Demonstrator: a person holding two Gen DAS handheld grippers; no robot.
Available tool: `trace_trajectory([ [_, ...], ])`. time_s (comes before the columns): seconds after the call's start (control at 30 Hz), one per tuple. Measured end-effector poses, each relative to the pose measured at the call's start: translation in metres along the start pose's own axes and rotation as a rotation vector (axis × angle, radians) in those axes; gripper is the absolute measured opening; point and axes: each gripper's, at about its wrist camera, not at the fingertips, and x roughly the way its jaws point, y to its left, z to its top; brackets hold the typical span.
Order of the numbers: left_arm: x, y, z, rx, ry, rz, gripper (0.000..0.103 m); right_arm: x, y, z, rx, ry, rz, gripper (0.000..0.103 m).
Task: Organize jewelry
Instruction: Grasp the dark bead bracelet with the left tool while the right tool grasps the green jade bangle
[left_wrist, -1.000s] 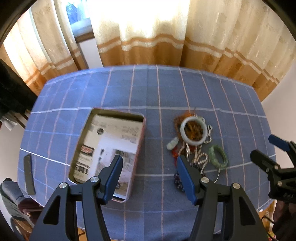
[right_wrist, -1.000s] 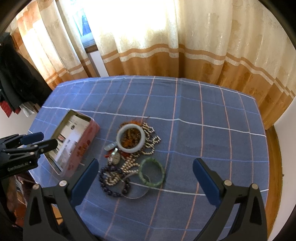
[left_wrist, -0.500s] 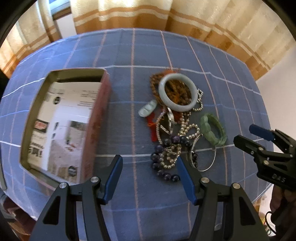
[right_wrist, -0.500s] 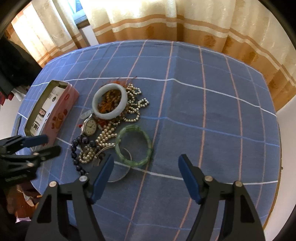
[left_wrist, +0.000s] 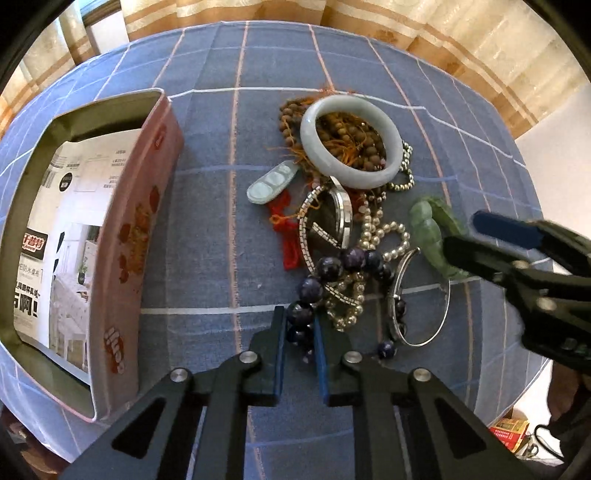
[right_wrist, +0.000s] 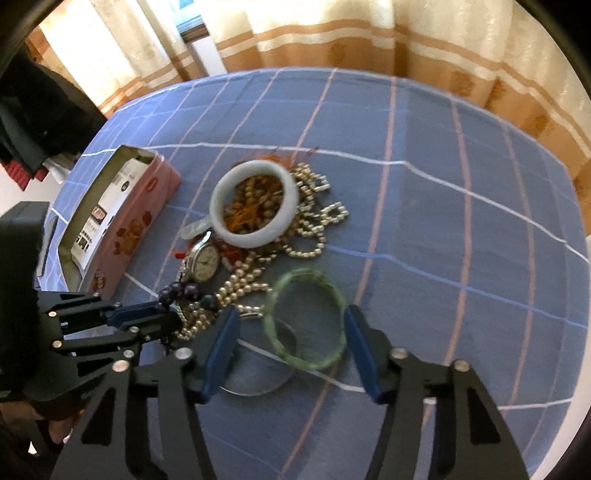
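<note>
The dark bead bracelet (left_wrist: 332, 266) is gripped between the closed left gripper (left_wrist: 299, 332) jaws, while the green bangle (right_wrist: 306, 321) is straddled by the open right gripper (right_wrist: 291, 328) jaws.

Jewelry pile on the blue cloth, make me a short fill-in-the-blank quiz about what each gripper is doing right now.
1. The left gripper is closed on the dark ____ bracelet.
2. The right gripper is open around the ____ bangle.
3. The white bangle lies over ____ beads.
4. The tin box sits ____ of the pile.

Missing: purple bead; green; brown; left
</note>
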Motion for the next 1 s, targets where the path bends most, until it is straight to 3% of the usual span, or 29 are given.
trace_trajectory([
  [0.1, -0.011, 0.005, 0.0, 0.001, -0.032, -0.005, 0.013, 0.013, 0.002, 0.001, -0.008, 0.02, 0.023, 0.049],
  [0.17, -0.025, 0.004, 0.0, 0.006, -0.058, -0.005, 0.013, 0.023, 0.0, 0.0, 0.005, 0.05, 0.051, 0.031],
  [0.33, -0.054, -0.001, 0.001, 0.031, -0.103, -0.011, 0.013, 0.022, 0.002, -0.001, -0.003, 0.044, 0.104, 0.011],
  [0.77, -0.107, -0.001, 0.003, 0.074, -0.2, 0.006, 0.013, -0.019, 0.001, 0.001, 0.046, -0.057, 0.122, 0.01],
  [1.0, -0.131, 0.016, 0.007, 0.057, -0.246, 0.02, 0.013, -0.044, 0.02, 0.01, 0.026, -0.127, 0.123, 0.01],
])
